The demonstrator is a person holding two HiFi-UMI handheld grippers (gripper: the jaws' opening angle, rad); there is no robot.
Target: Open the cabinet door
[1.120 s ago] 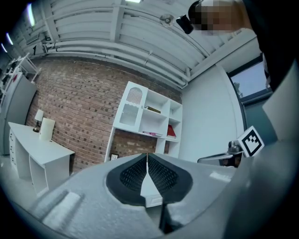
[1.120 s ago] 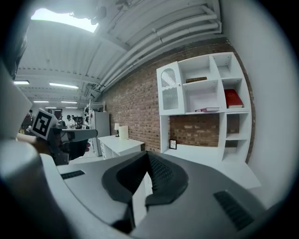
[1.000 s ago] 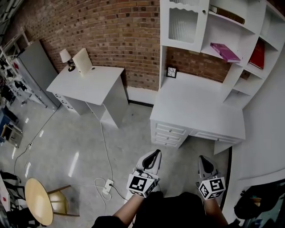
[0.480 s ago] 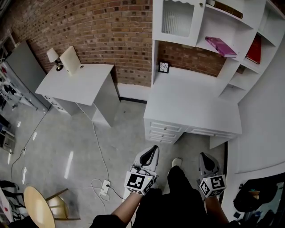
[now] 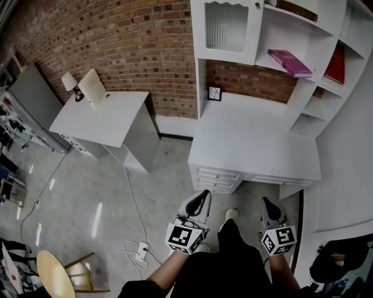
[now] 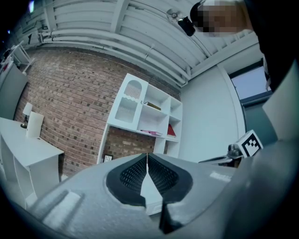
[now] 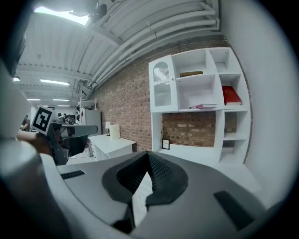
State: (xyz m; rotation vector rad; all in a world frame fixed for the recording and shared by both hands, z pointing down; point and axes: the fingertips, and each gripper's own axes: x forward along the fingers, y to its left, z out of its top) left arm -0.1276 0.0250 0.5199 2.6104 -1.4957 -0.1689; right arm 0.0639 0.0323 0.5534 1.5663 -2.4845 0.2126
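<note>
Nearest, the left gripper and the right gripper are held side by side over the grey floor, each with its jaws pressed together on nothing. Beyond them a white desk is set against the brick wall. The cabinet door, ribbed-glazed, is seen closed at the hutch's upper left, well apart from both grippers.

Two desks, three books, one lamp

Head cam looked steeply down from behind the jaws; gripper cams looked along them. All shared the distant shelf unit ahead.
</note>
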